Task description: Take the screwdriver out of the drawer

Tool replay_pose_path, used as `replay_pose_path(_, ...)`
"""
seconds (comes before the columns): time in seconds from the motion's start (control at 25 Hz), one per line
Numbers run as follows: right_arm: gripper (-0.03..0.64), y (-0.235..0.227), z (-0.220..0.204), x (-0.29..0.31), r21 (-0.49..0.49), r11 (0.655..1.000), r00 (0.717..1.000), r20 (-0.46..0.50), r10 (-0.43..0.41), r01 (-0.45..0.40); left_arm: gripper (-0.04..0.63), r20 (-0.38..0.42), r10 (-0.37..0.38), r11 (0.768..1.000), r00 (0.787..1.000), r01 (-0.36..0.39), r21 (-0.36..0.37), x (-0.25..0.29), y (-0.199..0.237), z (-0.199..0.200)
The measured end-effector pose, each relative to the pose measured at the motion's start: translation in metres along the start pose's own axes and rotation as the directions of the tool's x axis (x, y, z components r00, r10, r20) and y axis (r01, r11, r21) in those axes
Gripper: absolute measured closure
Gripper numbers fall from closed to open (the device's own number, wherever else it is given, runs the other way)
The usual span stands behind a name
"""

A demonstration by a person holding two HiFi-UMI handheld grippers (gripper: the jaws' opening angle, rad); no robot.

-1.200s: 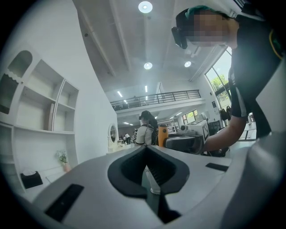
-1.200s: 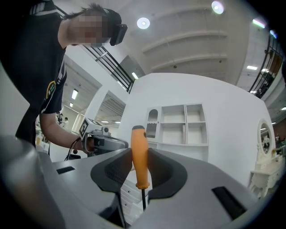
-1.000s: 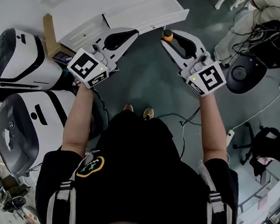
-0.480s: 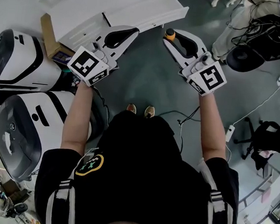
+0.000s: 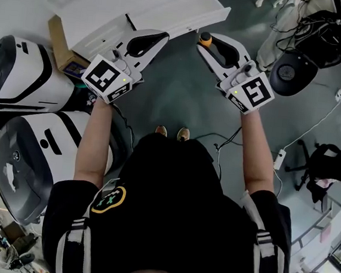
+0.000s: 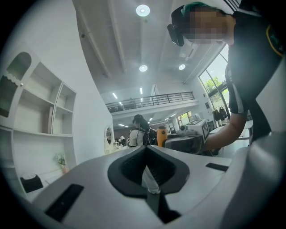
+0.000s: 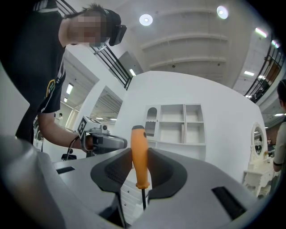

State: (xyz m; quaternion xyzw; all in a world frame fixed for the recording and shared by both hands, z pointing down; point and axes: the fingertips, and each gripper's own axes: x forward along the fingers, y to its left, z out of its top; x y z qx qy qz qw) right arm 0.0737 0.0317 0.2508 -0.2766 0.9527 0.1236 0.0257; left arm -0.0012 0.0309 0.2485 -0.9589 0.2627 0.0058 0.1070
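The screwdriver (image 7: 138, 154) has an orange handle with a black cap, and a thin dark shaft below it. It stands upright between the jaws of my right gripper (image 7: 140, 166), which is shut on the handle. From the head view the screwdriver (image 5: 204, 41) shows at the tip of the right gripper (image 5: 206, 49), held over the floor just in front of the white drawer unit (image 5: 165, 9). My left gripper (image 5: 163, 38) is level beside it to the left, shut with nothing in it. The left gripper (image 6: 145, 150) looks across at the right one.
Two white rounded shells (image 5: 19, 82) (image 5: 24, 161) and a cardboard box (image 5: 56, 35) lie on the floor at left. A black chair base (image 5: 292, 72), cables and a power strip (image 5: 279, 162) lie at right. White shelving (image 7: 178, 125) stands beyond the right gripper.
Both grippers have shifted slightly along with the person, still side by side. The right gripper keeps the screwdriver. The things on the floor at right have slid up the picture.
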Motion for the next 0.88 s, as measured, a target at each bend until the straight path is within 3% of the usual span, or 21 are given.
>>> replay_pose_path(0.88,0.485,0.011,0.005,0.004,-0.017,1.0,1.0,0.001,0.013,-0.013,0.578,0.002,-0.006,1.0,1.0,0.006,0.008,-0.012,-0.006,0.002)
